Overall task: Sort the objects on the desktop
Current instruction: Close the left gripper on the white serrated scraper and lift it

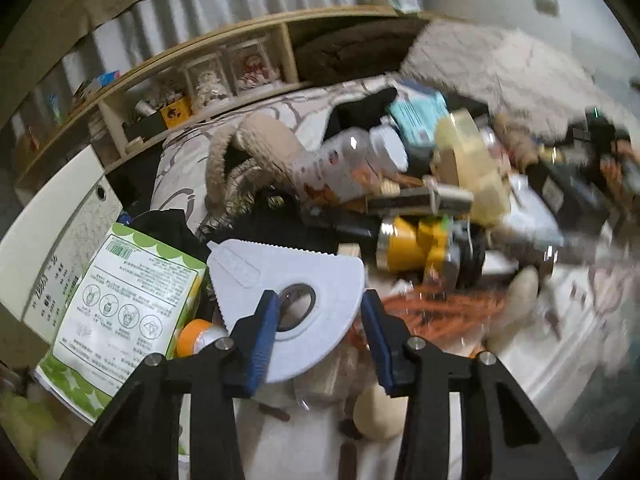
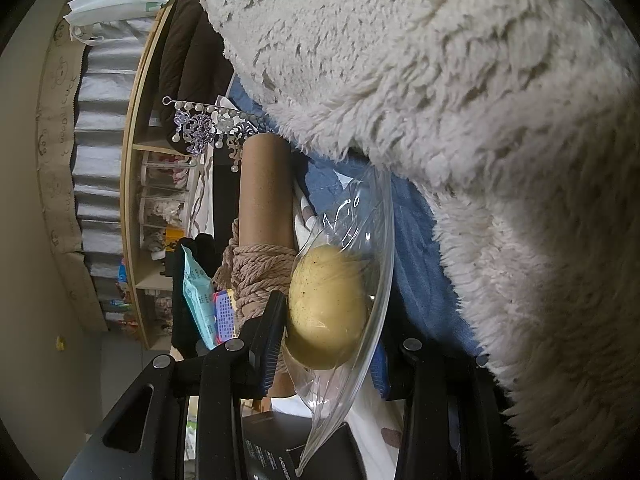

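In the left wrist view my left gripper (image 1: 320, 320) has its blue-padded jaws apart over a white half-round plastic piece (image 1: 296, 280) with a round metal centre; the left pad overlaps it, the right pad stands off its edge. In the right wrist view my right gripper (image 2: 328, 328) is closed on a clear plastic bag (image 2: 360, 240) with a yellow-green round fruit (image 2: 328, 312) inside. The right finger is hidden behind the bag. A cardboard tube wound with rope (image 2: 264, 240) stands just behind it.
The pile holds a green-white packet (image 1: 120, 308), an orange-capped item (image 1: 196, 336), a yellow-black tool (image 1: 420, 244), a white bottle (image 1: 344, 164), orange cord (image 1: 440, 308), a teal packet (image 2: 196, 292). A fluffy white blanket (image 2: 480, 120) fills the right. A wooden shelf (image 1: 200, 64) stands behind.
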`<state>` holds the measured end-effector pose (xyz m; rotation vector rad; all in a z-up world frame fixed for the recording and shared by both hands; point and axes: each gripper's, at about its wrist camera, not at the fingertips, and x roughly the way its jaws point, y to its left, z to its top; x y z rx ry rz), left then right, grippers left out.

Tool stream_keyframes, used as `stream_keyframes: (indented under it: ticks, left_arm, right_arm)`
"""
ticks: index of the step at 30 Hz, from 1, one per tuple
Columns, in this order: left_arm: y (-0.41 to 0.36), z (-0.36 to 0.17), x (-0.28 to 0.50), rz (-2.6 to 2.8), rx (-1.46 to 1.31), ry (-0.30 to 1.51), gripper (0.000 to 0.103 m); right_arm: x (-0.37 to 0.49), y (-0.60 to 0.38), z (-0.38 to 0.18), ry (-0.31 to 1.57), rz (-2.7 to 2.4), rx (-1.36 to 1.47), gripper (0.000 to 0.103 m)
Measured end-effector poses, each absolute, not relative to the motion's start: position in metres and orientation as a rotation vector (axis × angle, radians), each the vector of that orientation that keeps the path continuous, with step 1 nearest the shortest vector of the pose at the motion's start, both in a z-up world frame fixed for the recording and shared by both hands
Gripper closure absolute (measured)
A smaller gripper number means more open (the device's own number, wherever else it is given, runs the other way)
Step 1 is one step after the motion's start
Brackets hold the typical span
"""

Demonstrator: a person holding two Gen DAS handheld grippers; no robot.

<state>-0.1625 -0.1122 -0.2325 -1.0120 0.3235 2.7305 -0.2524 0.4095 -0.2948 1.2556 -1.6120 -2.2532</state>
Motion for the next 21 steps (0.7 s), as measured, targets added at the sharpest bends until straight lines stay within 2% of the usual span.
stream_keyframes:
  ticks: [5,8,12,13,14,17,21]
  left_arm:
    - [-0.132,-0.215,-0.166,2.879,-0.942,0.152,0.060]
    - [-0.147,-0.204,-0.164,3.043,-0.893,0.117,0.060]
    - [-0.167,-0.207,-0.170,3.068,-0.959,0.005,0.060]
    - [-0.168,-0.210,-0.172,3.062,-0.978,-0.008,0.062]
    - [-0.168,-0.212,-0.175,3.049,-0.994,-0.021,0.070]
    - [-0.168,-0.218,-0.183,3.009,-1.041,-0.072,0.081]
    - [-0.173,-0.230,-0.195,2.964,-1.135,-0.185,0.082]
  right_arm:
    - [-0.252,0.410,-0.295,-1.612,-2.253,1.257,0.065]
    - [-0.252,0.409,-0.294,-1.611,-2.256,1.261,0.065]
    - [-0.251,0.408,-0.294,-1.610,-2.258,1.264,0.065]
    - [-0.250,0.408,-0.294,-1.609,-2.258,1.264,0.065]
    - [-0.250,0.408,-0.294,-1.608,-2.258,1.265,0.065]
    - [-0.250,0.408,-0.294,-1.608,-2.259,1.265,0.065]
    - [-0.250,0.408,-0.294,-1.609,-2.258,1.265,0.065]
